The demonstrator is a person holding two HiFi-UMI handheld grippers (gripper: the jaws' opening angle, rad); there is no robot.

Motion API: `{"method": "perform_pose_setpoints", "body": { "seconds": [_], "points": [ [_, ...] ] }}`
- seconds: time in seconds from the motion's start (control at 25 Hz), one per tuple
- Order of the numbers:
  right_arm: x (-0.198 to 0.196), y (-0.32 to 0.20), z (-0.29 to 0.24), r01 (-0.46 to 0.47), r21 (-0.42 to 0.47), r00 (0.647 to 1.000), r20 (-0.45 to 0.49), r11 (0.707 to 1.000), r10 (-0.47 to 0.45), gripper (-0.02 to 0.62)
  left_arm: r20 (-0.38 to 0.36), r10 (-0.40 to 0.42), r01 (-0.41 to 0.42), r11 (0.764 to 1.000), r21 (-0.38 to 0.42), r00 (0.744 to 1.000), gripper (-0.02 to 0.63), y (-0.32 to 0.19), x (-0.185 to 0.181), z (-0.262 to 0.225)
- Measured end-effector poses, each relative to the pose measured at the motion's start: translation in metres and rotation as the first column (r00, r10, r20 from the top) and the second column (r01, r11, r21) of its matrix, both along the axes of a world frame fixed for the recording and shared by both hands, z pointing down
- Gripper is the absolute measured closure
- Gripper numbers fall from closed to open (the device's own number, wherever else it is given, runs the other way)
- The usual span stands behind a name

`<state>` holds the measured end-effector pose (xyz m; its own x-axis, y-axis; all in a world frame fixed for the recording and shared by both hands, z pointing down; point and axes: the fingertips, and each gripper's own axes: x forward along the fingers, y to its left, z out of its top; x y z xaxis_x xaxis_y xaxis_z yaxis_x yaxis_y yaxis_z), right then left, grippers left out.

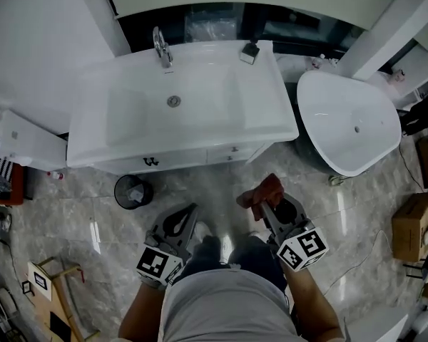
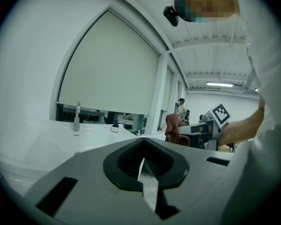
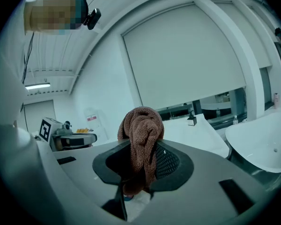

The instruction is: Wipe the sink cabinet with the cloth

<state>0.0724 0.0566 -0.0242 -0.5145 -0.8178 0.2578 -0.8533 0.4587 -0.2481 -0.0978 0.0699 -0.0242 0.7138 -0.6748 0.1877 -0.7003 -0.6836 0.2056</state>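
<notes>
Right gripper (image 1: 269, 204) clamped on the cloth (image 1: 260, 191), left gripper (image 1: 187, 216) closed and empty, both short of the sink cabinet (image 1: 192, 159); I'd press the cloth flat to its front, then sweep evenly.

Can see only a thin strip of the sink cabinet (image 1: 200, 157) front beneath the worktop's overhanging front edge. Cannot follow the cloth (image 3: 141, 125) down past the right gripper (image 3: 145, 146) jaws. Cannot identify the small dark item (image 1: 250, 52) at the worktop's back right corner.
</notes>
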Motion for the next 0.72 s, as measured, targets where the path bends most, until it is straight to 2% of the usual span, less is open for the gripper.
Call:
{"method": "perform_pose_setpoints", "body": {
  "seconds": [0.16, 0.32, 0.52, 0.72],
  "points": [
    [-0.007, -0.025, 0.018, 0.049, -0.015, 0.999, -0.012, 0.999, -0.049, 0.479, 0.019, -0.060, 0.060, 0.998, -0.026, 0.998, 0.597, -0.013, 0.000, 0.015],
    [-0.016, -0.045, 0.048, 0.126, -0.067, 0.992, -0.020, 0.990, -0.127, 0.479, 0.041, -0.152, 0.153, 0.987, -0.040, 0.988, 0.597, -0.025, 0.000, 0.027],
    [-0.024, -0.066, 0.096, 0.205, -0.125, 0.977, -0.028, 0.971, -0.210, 0.479, 0.036, -0.296, 0.298, 0.952, -0.075, 0.955, 0.597, -0.030, -0.007, 0.060],
    [-0.035, -0.082, 0.174, 0.260, -0.175, 0.960, -0.056, 0.949, -0.274, 0.479, 0.031, -0.388, 0.389, 0.915, -0.107, 0.921, 0.597, -0.030, -0.005, 0.132]
  ]
}}
